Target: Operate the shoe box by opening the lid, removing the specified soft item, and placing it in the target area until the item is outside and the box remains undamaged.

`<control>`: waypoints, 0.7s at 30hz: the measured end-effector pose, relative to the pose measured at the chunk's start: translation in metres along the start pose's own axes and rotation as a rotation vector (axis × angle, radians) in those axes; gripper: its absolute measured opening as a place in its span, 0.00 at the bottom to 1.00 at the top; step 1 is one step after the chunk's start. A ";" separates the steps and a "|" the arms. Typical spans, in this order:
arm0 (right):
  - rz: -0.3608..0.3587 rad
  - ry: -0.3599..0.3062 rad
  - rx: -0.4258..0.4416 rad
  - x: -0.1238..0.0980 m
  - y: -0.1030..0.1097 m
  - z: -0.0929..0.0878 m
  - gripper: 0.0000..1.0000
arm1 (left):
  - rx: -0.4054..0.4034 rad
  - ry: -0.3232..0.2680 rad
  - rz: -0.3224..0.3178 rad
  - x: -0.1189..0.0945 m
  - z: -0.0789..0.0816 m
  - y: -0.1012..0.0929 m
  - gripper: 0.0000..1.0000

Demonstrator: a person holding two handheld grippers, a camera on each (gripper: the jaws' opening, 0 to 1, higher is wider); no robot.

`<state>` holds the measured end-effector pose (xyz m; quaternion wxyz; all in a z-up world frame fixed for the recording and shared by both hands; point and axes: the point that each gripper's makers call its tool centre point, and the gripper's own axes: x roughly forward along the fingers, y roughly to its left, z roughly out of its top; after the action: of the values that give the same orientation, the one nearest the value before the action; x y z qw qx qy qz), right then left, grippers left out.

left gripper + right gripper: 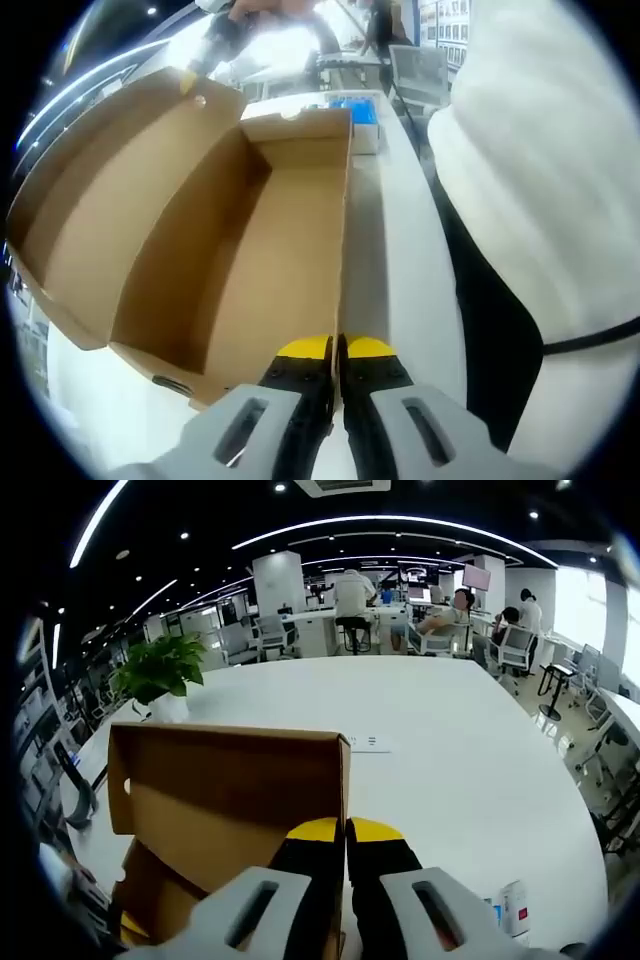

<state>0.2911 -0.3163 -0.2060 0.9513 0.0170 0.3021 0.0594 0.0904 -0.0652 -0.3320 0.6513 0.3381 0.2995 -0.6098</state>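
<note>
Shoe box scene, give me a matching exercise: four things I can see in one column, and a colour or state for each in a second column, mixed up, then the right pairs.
Column one:
1. shoe box
2. plant
3. table
4. left tool

Column two:
A. green leaves
B. white top
C. lid open, brown cardboard, nothing visible inside
D. yellow tips closed together

Right pairs: 1-C, 2-A, 3-B, 4-D

Open shoe box, interior unobstructed.
</note>
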 end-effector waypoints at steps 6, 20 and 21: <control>0.010 -0.019 -0.007 -0.005 0.001 0.000 0.00 | 0.004 0.003 -0.007 0.000 0.000 0.000 0.02; 0.003 -0.047 -0.012 -0.014 0.001 -0.005 0.00 | 0.008 0.000 -0.012 0.000 0.001 0.000 0.02; 0.002 -0.047 -0.006 -0.015 0.001 -0.005 0.00 | 0.009 0.000 -0.012 0.000 0.001 0.000 0.02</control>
<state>0.2761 -0.3173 -0.2016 0.9581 0.0158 0.2795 0.0607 0.0905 -0.0654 -0.3313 0.6462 0.3392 0.2986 -0.6149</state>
